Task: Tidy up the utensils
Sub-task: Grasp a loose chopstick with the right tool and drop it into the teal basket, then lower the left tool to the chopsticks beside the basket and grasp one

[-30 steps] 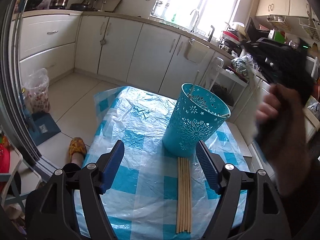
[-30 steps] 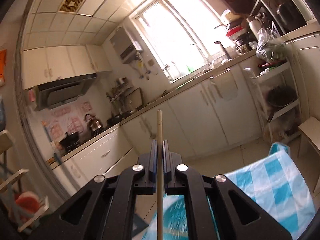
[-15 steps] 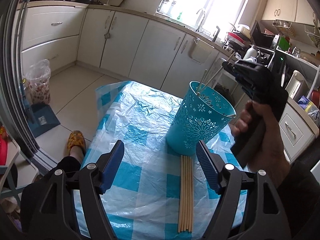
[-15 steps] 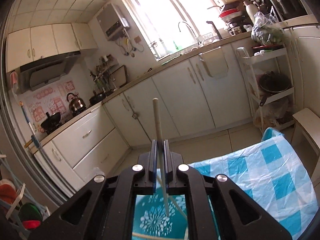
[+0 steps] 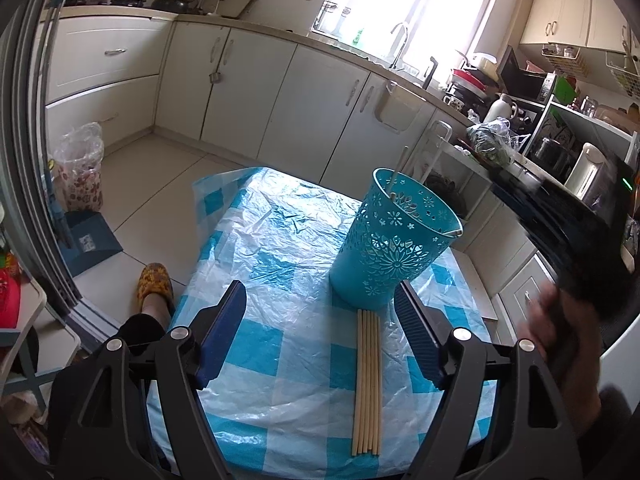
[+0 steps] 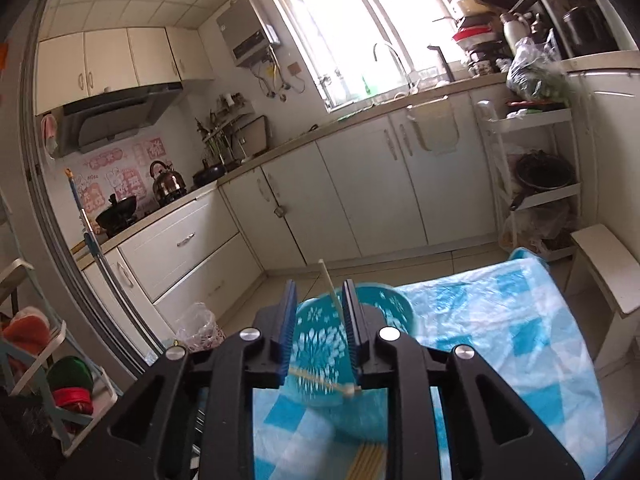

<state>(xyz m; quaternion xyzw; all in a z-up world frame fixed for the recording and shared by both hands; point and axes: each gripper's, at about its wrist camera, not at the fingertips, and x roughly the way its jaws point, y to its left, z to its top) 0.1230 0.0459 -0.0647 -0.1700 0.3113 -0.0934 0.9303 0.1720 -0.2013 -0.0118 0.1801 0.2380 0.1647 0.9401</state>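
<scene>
Jaws of both grippers, left [image 5: 320, 336] and right [image 6: 319, 320], stand apart, empty. Chopsticks [image 5: 367, 380] lie before holder [image 5: 394, 246], near table [image 5: 248, 392] edge.

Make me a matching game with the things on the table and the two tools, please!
Things:
1. blue cup
2. row of chopsticks
3. left tool
4. right tool

Places or states:
A. lying flat on the checked tablecloth
B. standing upright with chopsticks poking out
C. open, just above the cup
D. open wide, low over the table

Pairs: 1-B, 2-A, 3-D, 4-C
</scene>
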